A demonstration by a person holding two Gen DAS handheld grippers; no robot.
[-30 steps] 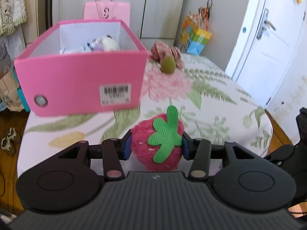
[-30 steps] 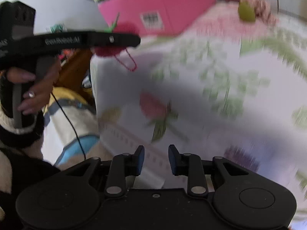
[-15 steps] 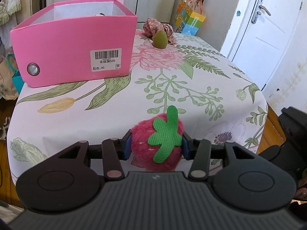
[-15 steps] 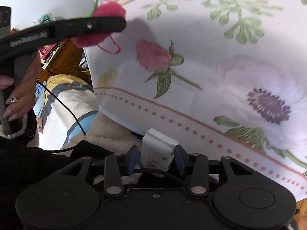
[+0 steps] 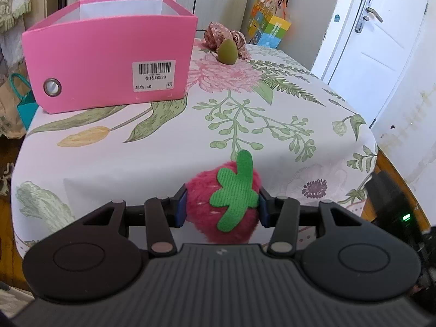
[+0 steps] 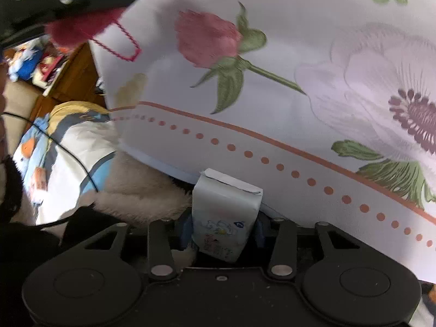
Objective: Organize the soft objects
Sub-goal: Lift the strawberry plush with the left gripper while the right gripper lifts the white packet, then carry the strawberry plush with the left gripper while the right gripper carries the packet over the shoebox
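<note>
Plush strawberry (image 5: 222, 204), one, clamped in left gripper (image 5: 222, 207) over the floral tablecloth's (image 5: 272, 136) near edge. Right gripper (image 6: 222, 230) closing on one white packet (image 6: 226, 212), below table edge. One pink box (image 5: 109, 62), one green sponge (image 5: 227, 53) far side.

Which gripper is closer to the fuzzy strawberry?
Left. The left gripper is clamped on the strawberry; the right gripper, closing around a small white packet, sits lower by the tablecloth's edge.

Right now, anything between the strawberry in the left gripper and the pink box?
Nothing visible. The left gripper holds the strawberry over the near table edge; only bare tablecloth lies before the box. The green sponge sits off to the box's right.
</note>
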